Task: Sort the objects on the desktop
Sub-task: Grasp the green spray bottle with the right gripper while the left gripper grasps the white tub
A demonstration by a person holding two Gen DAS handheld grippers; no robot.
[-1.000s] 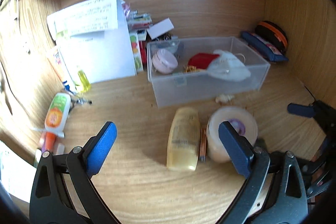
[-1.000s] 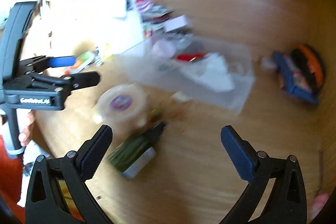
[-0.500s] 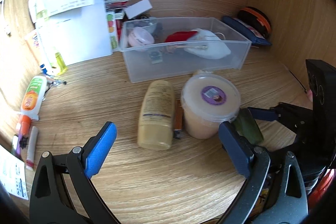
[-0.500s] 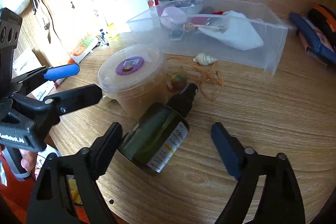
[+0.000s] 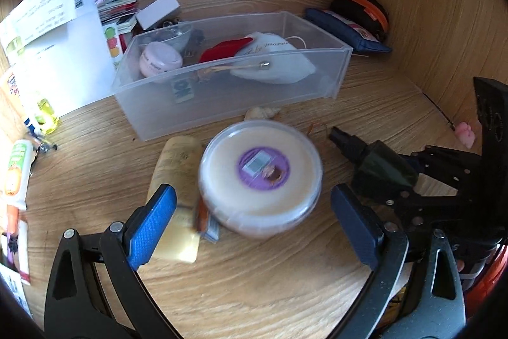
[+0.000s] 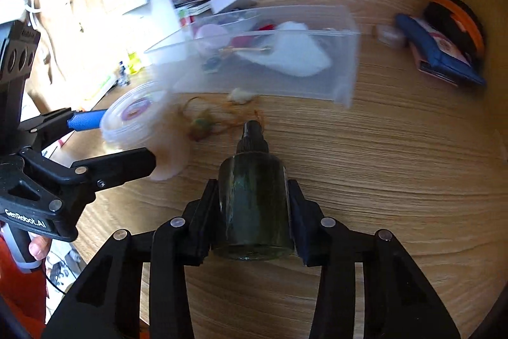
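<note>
A dark green bottle (image 6: 254, 205) with a black cap lies on the wooden desk. My right gripper (image 6: 254, 193) has its jaws closing on it, and both pads touch its sides. In the left wrist view the same bottle (image 5: 381, 164) shows at the right. A round cream tub (image 5: 260, 173) with a purple label stands between the fingers of my open left gripper (image 5: 254, 221), which do not touch it. Beside the tub lie a yellow lotion bottle (image 5: 177, 161) and an orange lighter (image 5: 203, 218). The clear plastic bin (image 5: 222, 97) behind holds a pink jar, a red item and a white pouch.
A small shell (image 5: 260, 113) and a tangle of orange string (image 6: 235, 116) lie in front of the bin. A folded white paper (image 5: 57, 37) and a glue tube (image 5: 16, 173) are at the left. A blue pouch (image 5: 346, 30) and a black-orange case sit by the right wall.
My right gripper came down over the green bottle and its jaws narrowed onto it. My left gripper moved forward and down until the tub stood between its fingers.
</note>
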